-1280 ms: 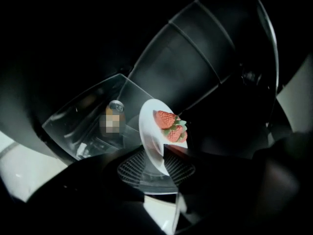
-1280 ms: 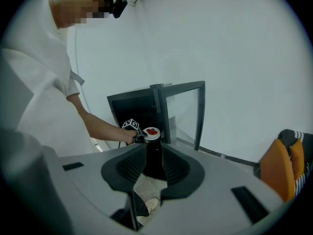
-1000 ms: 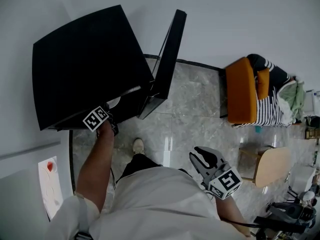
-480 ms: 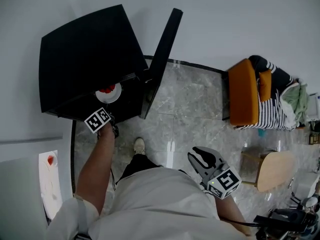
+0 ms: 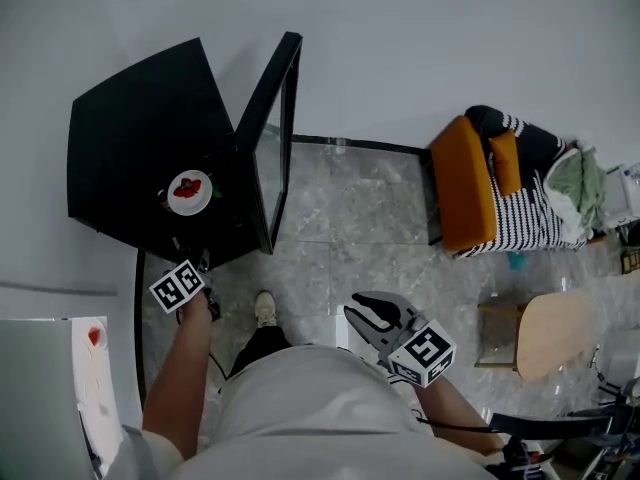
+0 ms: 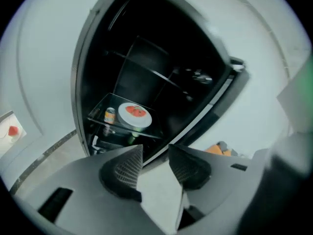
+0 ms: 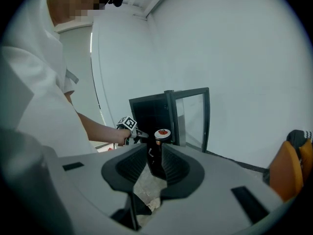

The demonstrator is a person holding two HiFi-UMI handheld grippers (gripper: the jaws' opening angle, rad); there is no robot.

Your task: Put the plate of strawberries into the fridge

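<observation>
Strawb plate [image 5: 189, 190] on fridge [image 5: 130, 148] shelf; L claw [image 6: 154, 153] just parted, empty.

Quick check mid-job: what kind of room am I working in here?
Probably a lounge or office-type room rather than a kitchen, though I can't be sure. A black fridge stands with its door open on a grey stone-tile floor by plain white walls, and an orange armchair with striped cloth sits nearby.

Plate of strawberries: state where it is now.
In the left gripper view the plate sits on a glass shelf inside the open fridge, just right of a can.
</observation>
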